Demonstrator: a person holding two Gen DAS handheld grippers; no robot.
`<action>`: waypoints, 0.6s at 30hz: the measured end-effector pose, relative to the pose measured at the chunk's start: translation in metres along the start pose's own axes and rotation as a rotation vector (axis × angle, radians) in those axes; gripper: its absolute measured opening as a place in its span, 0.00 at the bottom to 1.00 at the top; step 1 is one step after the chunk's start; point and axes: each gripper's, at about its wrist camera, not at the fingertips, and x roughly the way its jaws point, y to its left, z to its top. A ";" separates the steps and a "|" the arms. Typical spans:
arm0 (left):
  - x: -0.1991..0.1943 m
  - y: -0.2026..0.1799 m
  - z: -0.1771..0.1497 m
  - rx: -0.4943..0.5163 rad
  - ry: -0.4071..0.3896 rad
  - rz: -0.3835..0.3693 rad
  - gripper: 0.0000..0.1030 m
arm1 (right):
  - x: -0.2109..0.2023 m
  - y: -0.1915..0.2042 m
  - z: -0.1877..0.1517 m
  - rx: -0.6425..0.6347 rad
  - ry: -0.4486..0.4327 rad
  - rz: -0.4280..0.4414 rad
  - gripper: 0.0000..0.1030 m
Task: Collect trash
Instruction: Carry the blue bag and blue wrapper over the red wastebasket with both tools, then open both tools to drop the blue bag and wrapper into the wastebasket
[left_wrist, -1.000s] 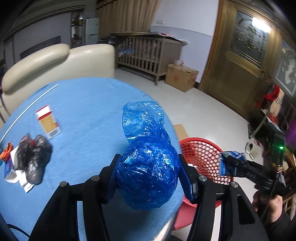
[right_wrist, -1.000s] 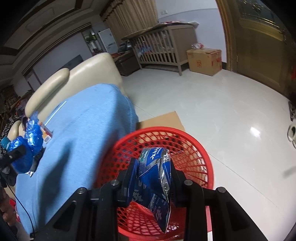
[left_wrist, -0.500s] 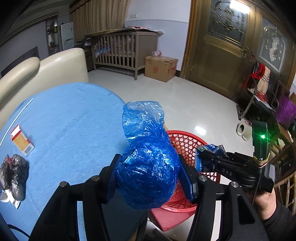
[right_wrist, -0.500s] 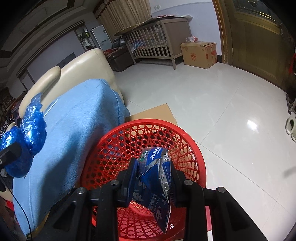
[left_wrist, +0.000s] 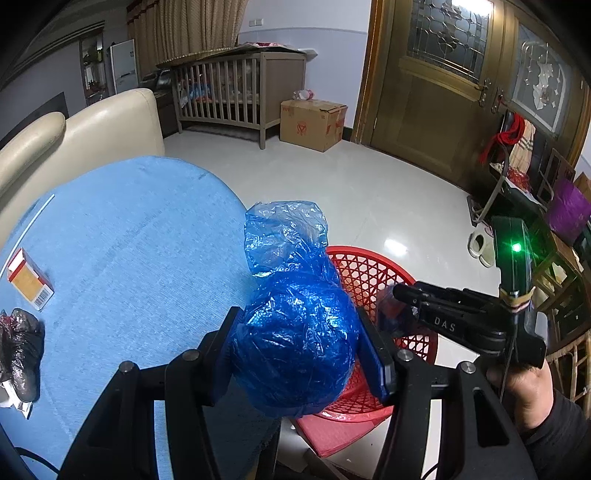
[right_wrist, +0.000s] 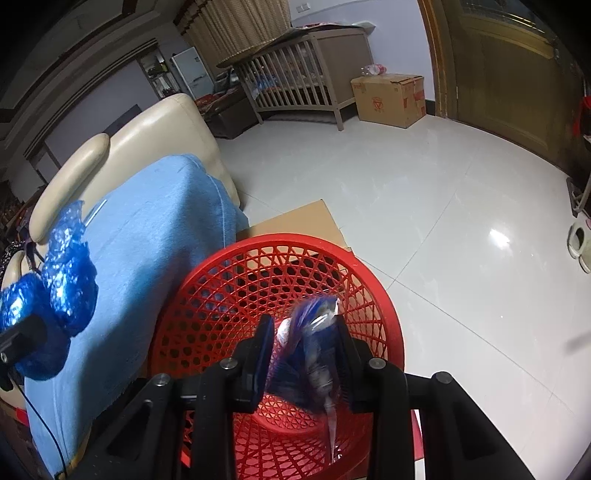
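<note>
My left gripper (left_wrist: 301, 341) is shut on a crumpled blue plastic bag (left_wrist: 295, 332) and holds it over the edge of the blue table (left_wrist: 122, 236), beside the red mesh basket (left_wrist: 373, 266). The bag also shows in the right wrist view (right_wrist: 55, 280). My right gripper (right_wrist: 304, 354) hangs over the red basket (right_wrist: 258, 280) with its jaws spread. A blue and silver snack wrapper (right_wrist: 317, 354) is blurred between them, slipping down into the basket. The right gripper also shows in the left wrist view (left_wrist: 391, 310).
On the table's left lie a red-and-white carton (left_wrist: 29, 282) and a black crumpled bag (left_wrist: 22, 343). A cream sofa (left_wrist: 74, 133) stands behind the table. Flat cardboard (right_wrist: 295, 221) lies by the basket. A crib (left_wrist: 236, 85) and a cardboard box (left_wrist: 312, 123) stand on the far floor.
My right gripper has opened and the wrapper, held firmly before, now slips down blurred. Both grippers have moved closer to the basket. The left still holds the blue bag.
</note>
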 end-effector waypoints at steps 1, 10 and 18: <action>0.001 0.000 -0.001 0.001 0.003 -0.001 0.59 | -0.001 -0.001 0.001 0.008 -0.004 0.002 0.65; 0.010 -0.009 0.001 0.016 0.031 -0.014 0.59 | -0.034 -0.013 0.016 0.059 -0.127 0.005 0.73; 0.024 -0.026 0.004 0.066 0.065 -0.030 0.59 | -0.057 -0.020 0.023 0.071 -0.190 0.017 0.73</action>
